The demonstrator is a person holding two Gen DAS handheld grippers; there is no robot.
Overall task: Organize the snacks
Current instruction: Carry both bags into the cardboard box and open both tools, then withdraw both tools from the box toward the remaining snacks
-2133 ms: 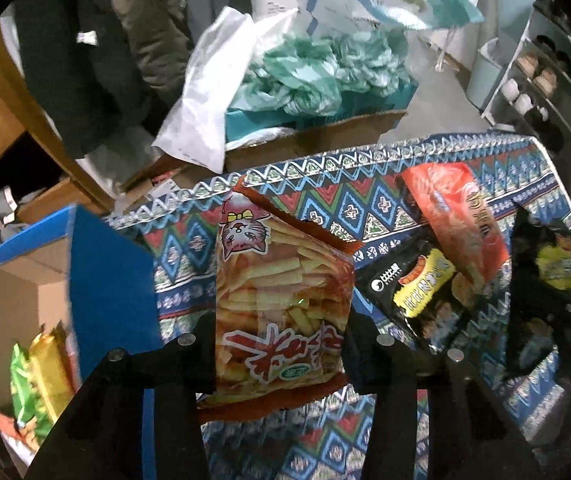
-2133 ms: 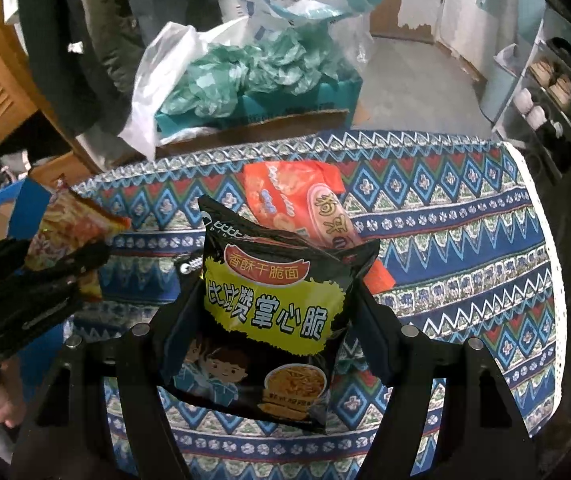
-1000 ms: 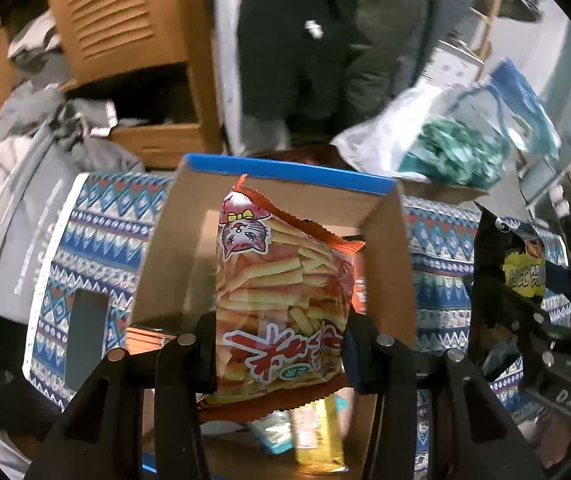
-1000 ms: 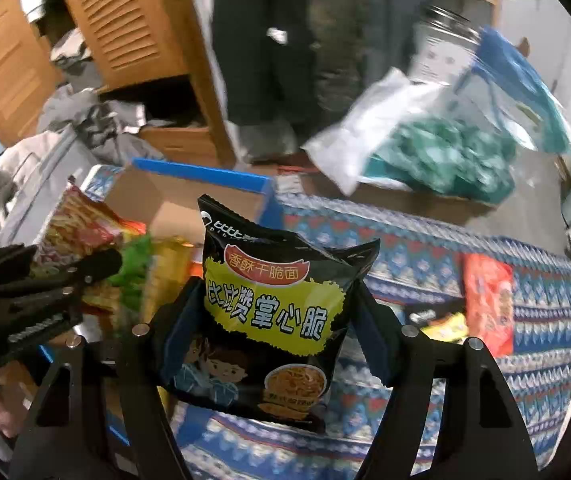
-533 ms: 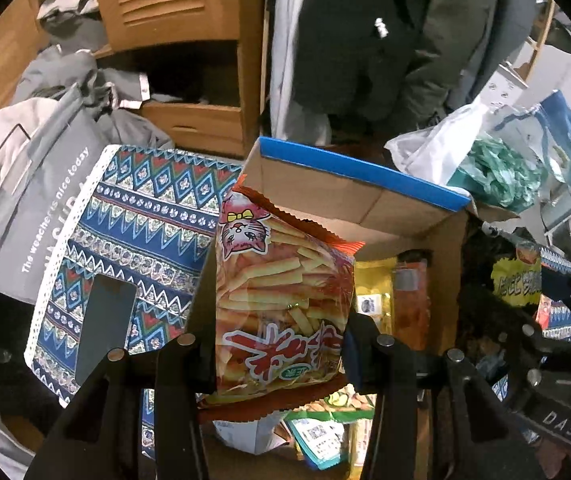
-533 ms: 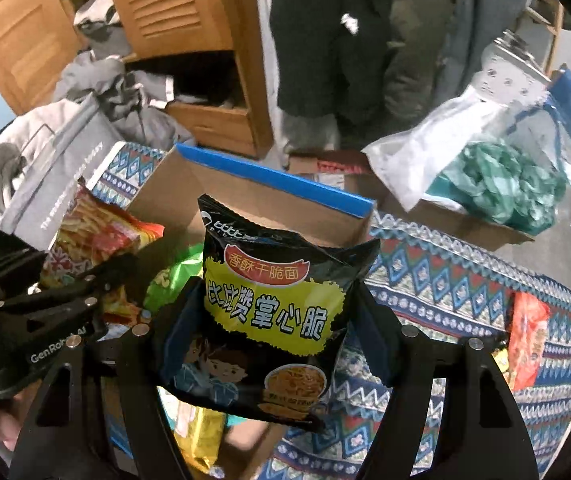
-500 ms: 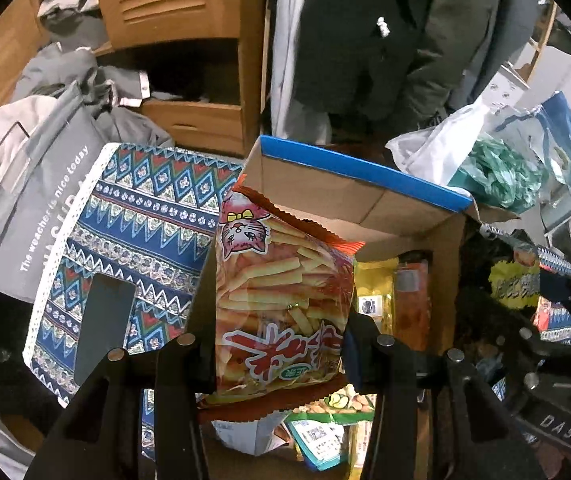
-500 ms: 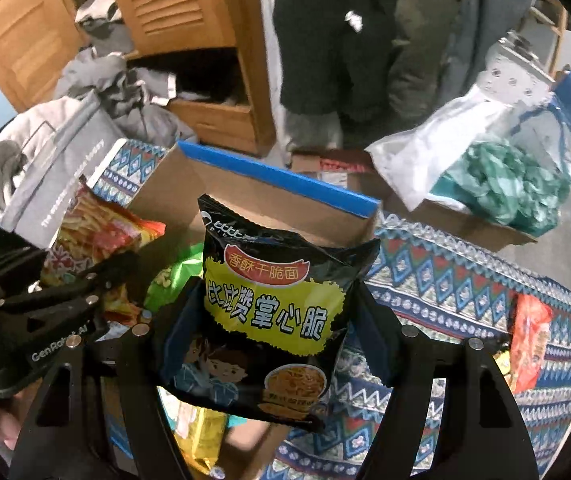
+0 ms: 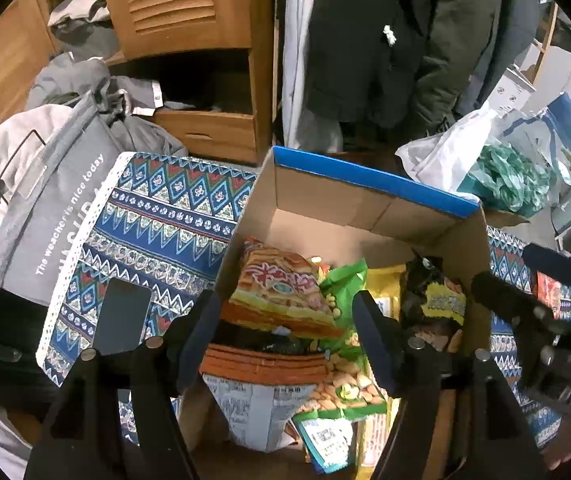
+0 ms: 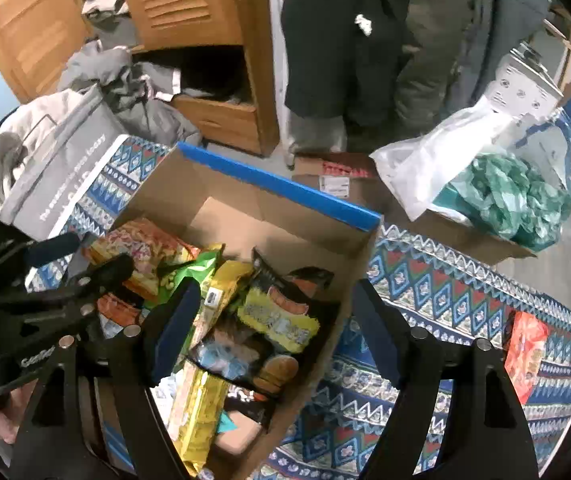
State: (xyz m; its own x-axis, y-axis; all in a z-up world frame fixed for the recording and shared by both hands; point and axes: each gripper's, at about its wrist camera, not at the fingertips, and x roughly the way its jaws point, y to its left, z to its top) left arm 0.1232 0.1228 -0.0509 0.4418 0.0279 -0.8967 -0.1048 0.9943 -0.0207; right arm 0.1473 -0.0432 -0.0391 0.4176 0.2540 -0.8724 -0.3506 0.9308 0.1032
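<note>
The cardboard box with a blue rim (image 9: 369, 182) stands open below both grippers and holds several snack packs. The red fries bag (image 9: 281, 292) lies loose on top of them, tilted, free of my left gripper (image 9: 287, 336), whose jaws are opening with no pad touching it. The black noodle bag (image 10: 281, 312) has dropped onto the packs at the box's right side. My right gripper (image 10: 275, 328) hangs over it, jaws opening and nothing pressed between them. In the right wrist view the fries bag (image 10: 141, 248) shows just past the left gripper (image 10: 57, 280). An orange snack bag (image 10: 523, 352) lies on the patterned tablecloth (image 10: 465, 292).
A grey fabric bag (image 9: 45, 216) and a dark phone (image 9: 121, 316) lie on the cloth left of the box. Behind stand a wooden cabinet (image 9: 189, 8) and hanging coats (image 9: 365, 40). A white plastic bag (image 10: 437, 160) and green wrapping (image 10: 505, 196) sit in a carton at back right.
Both grippers have opened. The fries bag fell out of the left one and the black noodle bag out of the right one, and both now lie in the box.
</note>
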